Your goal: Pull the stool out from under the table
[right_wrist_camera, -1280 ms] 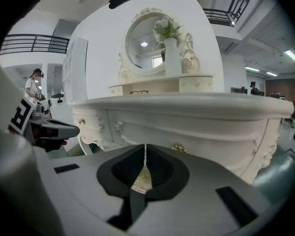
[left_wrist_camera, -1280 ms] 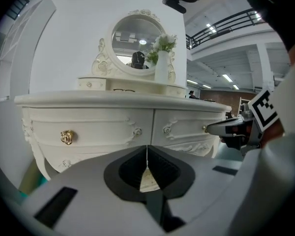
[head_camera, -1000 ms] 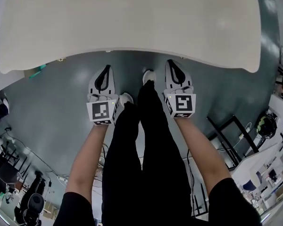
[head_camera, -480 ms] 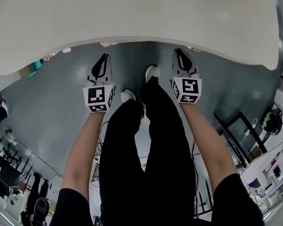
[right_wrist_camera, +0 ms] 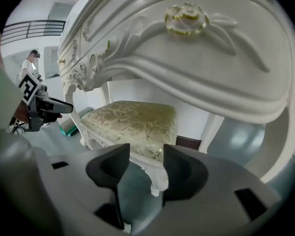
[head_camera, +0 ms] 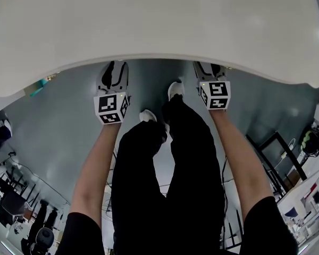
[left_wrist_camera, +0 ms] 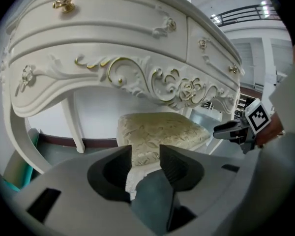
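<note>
Item: approach stage of the stool pull, no grasp made yet.

1. Stool. Cream floral cushion on a white carved frame, standing under the table between its legs and behind its gilt-scrolled front apron. Judged not yet drawn out.

2. Left gripper. Jaws partway apart and opening. The stool's near-left corner and carved skirt show through the gap, apparently just beyond the tips; the pads press on nothing. In the head view its tips are tucked at the table's front edge, marker cube facing up.

3. Right gripper. Jaws likewise partway apart and opening. The stool's near-right corner and leg show in the gap, ahead of the tips, with no contact evident. Its tips also sit at or just under the table's front edge.

4. Arms. 2 bare forearms reach forward and down toward the table, 1 on each side of the person's black-trousered legs. The grippers are level with each other and well apart, each aimed under the apron at its own corner of the seat.

5. Next move, as judged. Carry both grippers further under the table until the seat frame lies between the pads, close on it, then draw back evenly. The low apron calls for a low entry, and an uneven pull would likely swing the stool into a table leg.
</note>
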The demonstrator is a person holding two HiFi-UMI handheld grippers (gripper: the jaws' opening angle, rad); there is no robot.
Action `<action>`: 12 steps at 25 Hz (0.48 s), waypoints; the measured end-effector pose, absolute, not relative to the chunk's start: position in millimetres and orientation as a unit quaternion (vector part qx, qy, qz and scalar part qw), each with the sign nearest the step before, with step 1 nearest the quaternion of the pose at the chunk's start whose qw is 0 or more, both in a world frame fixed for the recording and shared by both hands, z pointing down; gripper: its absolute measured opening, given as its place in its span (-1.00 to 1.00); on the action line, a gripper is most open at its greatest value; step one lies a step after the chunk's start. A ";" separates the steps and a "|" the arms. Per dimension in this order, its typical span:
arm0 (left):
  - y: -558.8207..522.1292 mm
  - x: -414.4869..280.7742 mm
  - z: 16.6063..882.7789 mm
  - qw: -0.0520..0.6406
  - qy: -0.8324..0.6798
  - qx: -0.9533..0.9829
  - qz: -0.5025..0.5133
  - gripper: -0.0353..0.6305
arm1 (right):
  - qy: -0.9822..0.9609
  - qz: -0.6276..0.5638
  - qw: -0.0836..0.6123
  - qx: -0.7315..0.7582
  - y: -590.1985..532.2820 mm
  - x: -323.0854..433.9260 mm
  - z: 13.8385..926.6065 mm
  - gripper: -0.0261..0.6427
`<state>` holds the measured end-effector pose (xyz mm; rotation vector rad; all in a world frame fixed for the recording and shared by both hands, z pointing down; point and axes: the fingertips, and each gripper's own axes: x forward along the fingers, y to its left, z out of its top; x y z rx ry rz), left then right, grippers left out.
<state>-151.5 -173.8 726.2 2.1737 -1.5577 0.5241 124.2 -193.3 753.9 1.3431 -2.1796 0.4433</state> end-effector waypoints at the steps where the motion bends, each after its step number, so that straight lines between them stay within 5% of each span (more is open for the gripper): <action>1: -176.2 -150.8 731.6 0.207 -0.558 0.780 0.196 -0.34 | -0.810 0.158 0.277 0.492 -195.6 124.0 757.6 -0.24; 12: -194.0 -148.9 789.5 0.274 -0.532 0.772 0.215 0.07 | -0.805 0.187 0.276 0.491 -213.9 125.1 791.4 0.02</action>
